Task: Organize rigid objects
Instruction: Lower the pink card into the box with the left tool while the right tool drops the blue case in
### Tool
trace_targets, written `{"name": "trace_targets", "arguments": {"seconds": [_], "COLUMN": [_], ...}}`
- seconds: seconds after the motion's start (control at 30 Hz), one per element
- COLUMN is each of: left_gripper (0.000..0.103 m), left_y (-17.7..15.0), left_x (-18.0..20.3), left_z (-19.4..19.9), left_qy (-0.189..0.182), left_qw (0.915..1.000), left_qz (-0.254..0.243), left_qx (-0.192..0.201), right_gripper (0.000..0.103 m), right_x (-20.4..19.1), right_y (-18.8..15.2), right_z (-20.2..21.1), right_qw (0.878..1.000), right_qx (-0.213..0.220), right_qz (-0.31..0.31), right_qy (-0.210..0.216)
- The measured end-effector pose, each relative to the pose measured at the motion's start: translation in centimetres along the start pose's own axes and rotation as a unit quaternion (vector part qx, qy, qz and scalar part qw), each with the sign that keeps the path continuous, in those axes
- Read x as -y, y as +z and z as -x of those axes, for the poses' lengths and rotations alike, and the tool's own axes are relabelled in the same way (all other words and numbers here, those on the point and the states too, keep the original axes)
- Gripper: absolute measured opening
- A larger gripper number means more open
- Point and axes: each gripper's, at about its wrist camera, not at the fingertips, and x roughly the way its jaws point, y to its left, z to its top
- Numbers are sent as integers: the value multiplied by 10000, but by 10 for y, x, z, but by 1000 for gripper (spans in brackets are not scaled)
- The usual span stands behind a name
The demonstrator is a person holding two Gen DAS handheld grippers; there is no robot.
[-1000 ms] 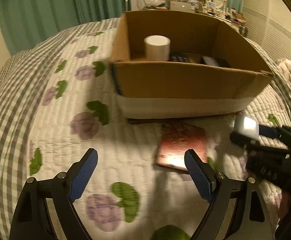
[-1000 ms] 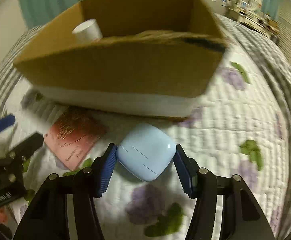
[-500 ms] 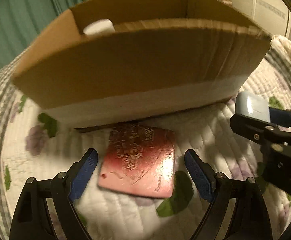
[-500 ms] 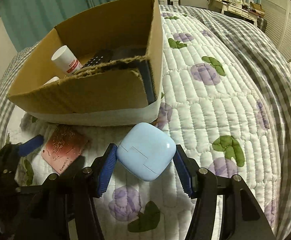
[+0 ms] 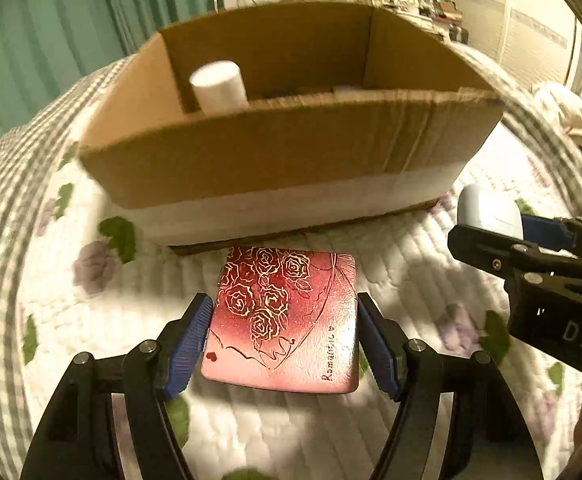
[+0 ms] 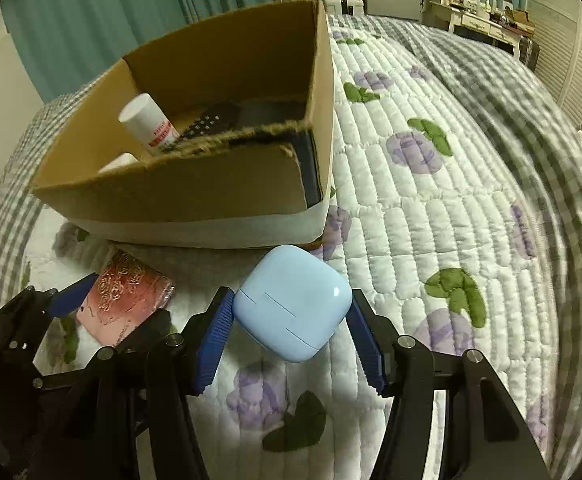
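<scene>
Nearest to us, the left gripper (image 5: 283,344) has its blue pads on either side of the red rose-printed case (image 5: 287,320), which lies flat on the quilt (image 5: 103,320) just in front of the cardboard box (image 5: 291,160). The jaws bracket the case's two long edges; the right pad looks to be touching, but we cannot tell whether the left pad presses it or a thin gap remains, so we cannot say the grip is made.

The right gripper (image 6: 291,316) is closed on the pale blue earbud case (image 6: 293,302), held clear of the quilt beside the box's near right corner.

Our judgement: the step in hand is to secure the red case and carry both items into the box. To do it well, we close the left jaws squarely on the flat edges, low enough that the pads catch the sides and do not ride over the glossy top. The case is thin and slick, so we lift it level and slowly; the soft quilt may let it tilt.

Farther on, the box's front wall stands high, so both grippers must rise above the rim first. Inside, a white bottle (image 6: 147,124) leans at the left and a dark keypad device (image 6: 211,120) lies along the floor; the open floor toward the right looks the safer place to set things.
</scene>
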Motion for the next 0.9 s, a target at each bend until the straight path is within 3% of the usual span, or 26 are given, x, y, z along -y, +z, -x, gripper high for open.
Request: {"name": "trace_targets", "arguments": {"seconds": [0.27, 0.43, 0.57, 0.73, 0.9], "left_gripper": [72, 72, 72, 72, 72], "left_y": [8, 31, 47, 70, 98], "left_x": [-16, -31, -41, -44, -48], "left_z": [65, 104, 136, 157, 151], "left_qy": [7, 14, -180, -102, -34], "left_qw": [9989, 9970, 9939, 9912, 9890], "left_qz": [305, 393, 661, 677, 776], "left_qx": [353, 672, 863, 1132, 1258], "right_gripper": [57, 57, 57, 57, 57], "right_x": [-7, -16, -25, -38, -39], "right_y": [8, 15, 24, 46, 76], "right_z": [57, 97, 125, 157, 164], "right_qw": [9992, 9976, 9958, 9913, 9881], "right_qx": [373, 637, 835, 1139, 1327], "right_qz": [109, 262, 375, 652, 743], "right_qy": [-8, -6, 52, 83, 210]}}
